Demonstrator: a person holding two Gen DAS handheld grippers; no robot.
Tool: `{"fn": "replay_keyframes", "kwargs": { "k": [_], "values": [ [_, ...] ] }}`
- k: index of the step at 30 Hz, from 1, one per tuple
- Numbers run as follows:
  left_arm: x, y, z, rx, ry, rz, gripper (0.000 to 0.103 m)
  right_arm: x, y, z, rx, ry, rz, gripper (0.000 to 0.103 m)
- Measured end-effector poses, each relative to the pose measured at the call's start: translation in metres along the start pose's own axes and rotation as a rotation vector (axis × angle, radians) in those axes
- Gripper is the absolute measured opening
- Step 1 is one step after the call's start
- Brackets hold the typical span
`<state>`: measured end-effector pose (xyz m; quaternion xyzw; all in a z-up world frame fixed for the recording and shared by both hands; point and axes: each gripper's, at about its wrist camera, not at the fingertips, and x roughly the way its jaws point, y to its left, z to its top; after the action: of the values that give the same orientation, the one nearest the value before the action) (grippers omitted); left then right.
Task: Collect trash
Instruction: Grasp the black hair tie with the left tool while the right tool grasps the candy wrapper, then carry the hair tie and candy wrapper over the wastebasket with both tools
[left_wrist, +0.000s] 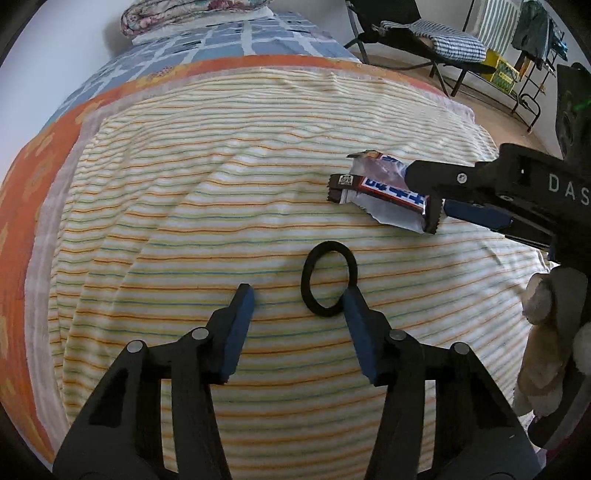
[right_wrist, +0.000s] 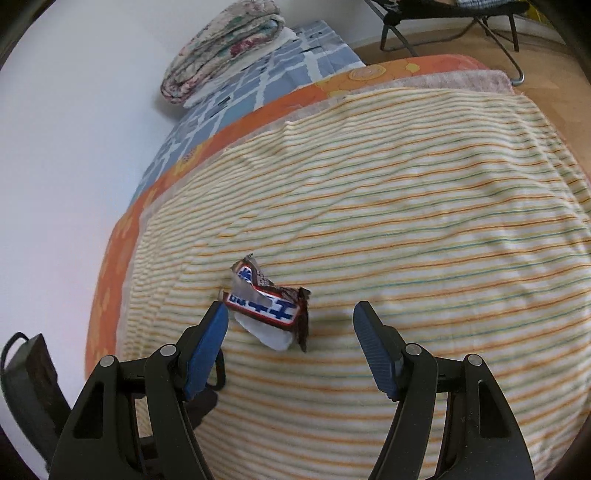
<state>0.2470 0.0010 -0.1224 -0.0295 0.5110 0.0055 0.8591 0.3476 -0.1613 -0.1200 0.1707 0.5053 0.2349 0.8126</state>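
nearest the lens: left tongs (left_wrist: 297, 295), fingers spread apart over the striped blanket (left_wrist: 221, 192), nothing pinched; no earlier look to compare. right fingertip (left_wrist: 351, 295) lying against the near-right edge of a black hair band (left_wrist: 328, 278), most of the ring resting just outside the gap, to its right. whether the tip actually touches the band: cannot tell.

right tongs (right_wrist: 290, 310) also spread wide, pressing on nothing. torn candy wrapper (right_wrist: 267, 308) lying flat on the blanket between the two fingers, closer to the left fingertip (right_wrist: 218, 314), which sits just beside its left end. from the left camera, same wrapper (left_wrist: 380, 192) far right of the band, with the right tongs coming in from the right edge over it.

likely step in hand: closing on the wrapper with the right tongs. advice for doing it well: shift slightly left so the wrapper sits centred, drop low until the tips brush the blanket, then squeeze across the thicker folded middle rather than the loose white flap. thin foil likely to slide or crumple; soft blanket likely to bunch into the grip, so lift slowly and check for snagged fabric. for the left tongs, straddle one side of the band before closing. no bin in sight in either view.
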Motion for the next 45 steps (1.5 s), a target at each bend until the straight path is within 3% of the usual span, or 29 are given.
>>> {"fn": "replay_keyframes", "kwargs": {
  "k": [2, 4, 5, 7, 8, 11, 12, 22, 24, 26, 27, 28, 29, 31, 35, 38, 41, 43, 45],
  "values": [
    [0.0, 0.0, 0.001, 0.009, -0.004, 0.002, 0.042, 0.004, 0.002, -0.001, -0.003, -0.001, 0.001, 0.07],
    [-0.001, 0.001, 0.002, 0.015, -0.008, -0.005, 0.024, 0.006, 0.003, -0.001, -0.006, -0.007, -0.001, 0.07],
    [-0.002, 0.001, 0.002, 0.016, -0.008, -0.008, 0.021, 0.005, 0.004, -0.001, -0.01, -0.011, -0.005, 0.066],
    [-0.002, 0.0, 0.002, 0.018, -0.009, -0.012, 0.013, 0.008, 0.005, 0.0, -0.018, -0.012, -0.027, 0.051],
    [-0.003, 0.0, 0.001, 0.02, -0.01, -0.013, 0.012, 0.009, 0.005, 0.0, -0.018, -0.01, -0.034, 0.036],
    [-0.005, -0.001, 0.001, 0.029, -0.017, -0.001, 0.004, 0.012, 0.003, -0.001, -0.022, -0.002, -0.04, 0.015],
    [-0.007, -0.001, 0.0, 0.03, -0.02, 0.0, 0.004, 0.012, 0.004, -0.002, -0.031, 0.0, -0.045, 0.012],
    [-0.025, 0.012, -0.002, -0.003, -0.049, -0.008, 0.002, -0.014, 0.015, -0.007, -0.09, -0.054, -0.055, 0.009],
    [-0.031, 0.012, -0.003, 0.013, -0.08, 0.022, 0.002, -0.018, 0.018, -0.009, -0.104, -0.06, -0.058, 0.009],
    [-0.034, 0.012, -0.002, 0.005, -0.093, 0.017, 0.006, -0.023, 0.02, -0.011, -0.111, -0.065, -0.057, 0.009],
    [-0.032, 0.014, 0.001, -0.021, -0.065, -0.027, 0.026, -0.026, 0.02, -0.012, -0.109, -0.069, -0.055, 0.009],
    [-0.03, 0.015, 0.003, -0.042, -0.044, -0.056, 0.058, -0.028, 0.02, -0.013, -0.107, -0.073, -0.055, 0.009],
    [-0.029, 0.016, 0.005, -0.055, -0.043, -0.063, 0.07, -0.03, 0.02, -0.014, -0.106, -0.076, -0.056, 0.009],
    [-0.029, 0.011, 0.006, -0.052, -0.082, -0.043, 0.074, -0.035, 0.021, -0.014, -0.113, -0.088, -0.065, 0.009],
    [-0.012, -0.003, 0.009, 0.013, -0.042, 0.001, 0.074, -0.046, 0.02, -0.012, -0.131, -0.12, -0.093, 0.009],
    [0.003, -0.004, 0.009, -0.001, 0.002, 0.015, 0.072, -0.051, 0.015, -0.011, -0.128, -0.125, -0.099, 0.009],
    [0.005, -0.004, 0.006, 0.002, -0.011, 0.037, 0.059, -0.053, 0.011, -0.012, -0.13, -0.12, -0.106, 0.009],
    [0.004, -0.005, 0.005, 0.014, -0.018, 0.051, 0.027, -0.055, 0.011, -0.014, -0.14, -0.118, -0.112, 0.009],
    [0.001, -0.003, 0.003, 0.011, -0.017, 0.047, 0.011, -0.058, 0.012, -0.015, -0.152, -0.119, -0.119, 0.009]
  ]
}}
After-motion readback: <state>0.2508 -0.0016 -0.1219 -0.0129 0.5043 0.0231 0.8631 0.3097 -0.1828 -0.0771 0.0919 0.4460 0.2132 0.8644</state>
